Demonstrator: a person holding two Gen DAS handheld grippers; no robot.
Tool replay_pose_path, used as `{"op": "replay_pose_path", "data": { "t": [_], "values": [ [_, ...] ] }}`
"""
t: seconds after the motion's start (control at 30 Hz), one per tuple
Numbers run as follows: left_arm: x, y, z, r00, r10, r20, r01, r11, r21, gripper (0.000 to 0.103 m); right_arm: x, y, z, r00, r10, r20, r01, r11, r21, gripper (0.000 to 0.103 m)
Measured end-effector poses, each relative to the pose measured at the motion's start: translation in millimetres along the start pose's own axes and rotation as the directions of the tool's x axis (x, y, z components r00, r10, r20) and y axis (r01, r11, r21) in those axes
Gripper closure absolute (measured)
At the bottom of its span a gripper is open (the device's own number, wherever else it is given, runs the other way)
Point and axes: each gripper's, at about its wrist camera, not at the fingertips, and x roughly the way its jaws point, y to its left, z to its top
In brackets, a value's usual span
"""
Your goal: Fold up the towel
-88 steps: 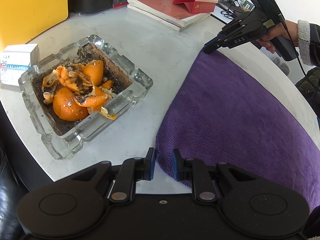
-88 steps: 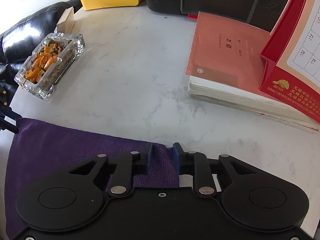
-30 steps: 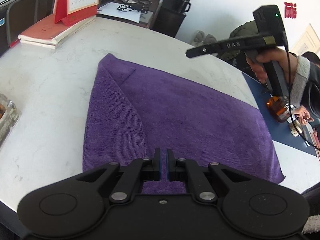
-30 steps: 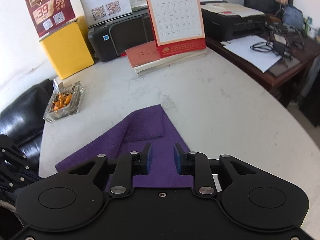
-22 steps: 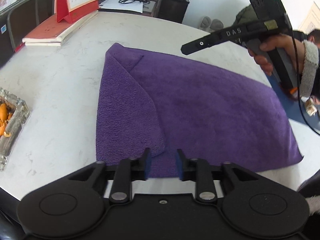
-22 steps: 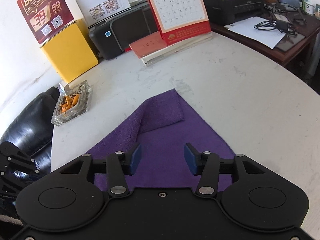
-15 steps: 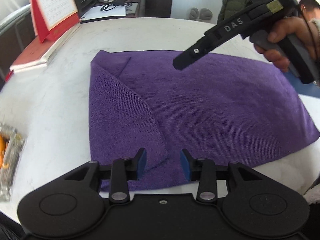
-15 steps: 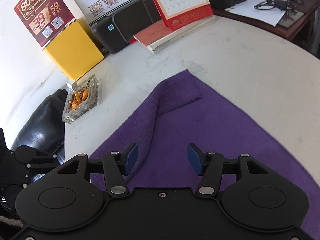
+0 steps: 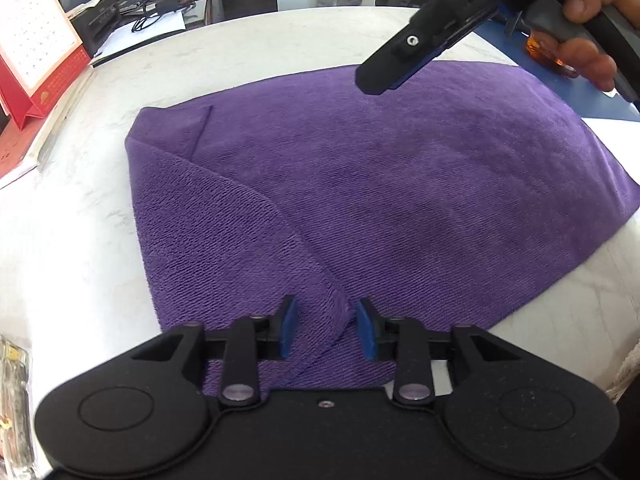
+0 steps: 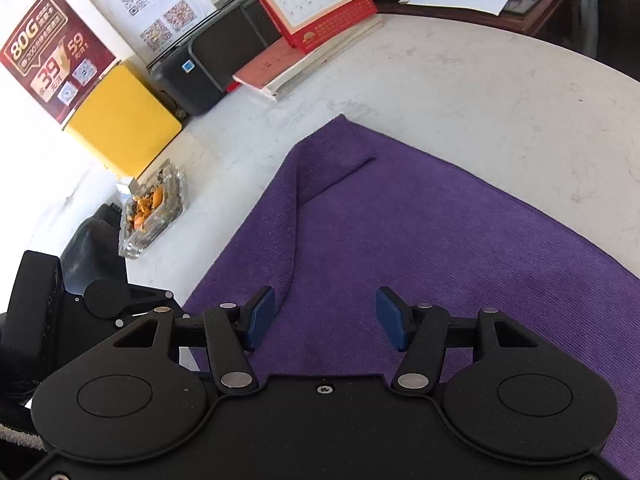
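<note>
A purple towel (image 9: 400,184) lies on the white marble table (image 9: 72,248), its left side folded over in a long diagonal flap. My left gripper (image 9: 327,328) is low at the near edge. The flap's pointed corner sits between its jaws, which are closing but still apart. In the right wrist view the towel (image 10: 440,248) fills the lower right. My right gripper (image 10: 326,318) hangs open just above it, the flap's edge beside its left finger. From the left wrist view, the right gripper (image 9: 384,76) hovers over the towel's far right part, held by a hand.
A red desk calendar (image 9: 36,60) on books stands at the far left. A glass ashtray with orange peel (image 10: 150,212), a yellow box (image 10: 120,120) and a black printer (image 10: 208,68) line the far side. A blue mat (image 9: 592,92) with an amber object lies beyond the towel.
Both grippers went from shut to open and sank closer to the towel. The left jaws have since narrowed around the flap's corner. The right gripper swung in over the towel.
</note>
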Motion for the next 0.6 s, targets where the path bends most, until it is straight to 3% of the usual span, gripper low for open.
{"op": "replay_pose_path", "data": {
  "t": [0.07,0.27,0.4,0.6],
  "values": [
    [-0.1,9.7,1.2,1.0,-0.018,-0.007,0.018,1.0,-0.025,0.096,0.9,-0.1,0.5,1.0,-0.004,0.009,0.004,1.0,0.011,0.048],
    [-17.0,37.7,-1.0,0.995,-0.079,0.059,0.087,0.984,-0.155,0.098,8.2,5.5,4.8,0.999,-0.013,0.035,0.012,0.999,0.029,0.048],
    [-38.0,64.1,-9.2,0.984,-0.101,0.145,0.137,0.955,-0.262,0.099,15.3,10.6,10.8,0.998,-0.015,0.058,0.012,0.999,0.047,0.048],
    [-66.0,92.1,-27.6,0.966,-0.078,0.248,0.171,0.909,-0.379,0.099,36.4,9.0,29.5,0.997,0.016,0.073,-0.026,0.989,0.146,0.048]
  ]
}}
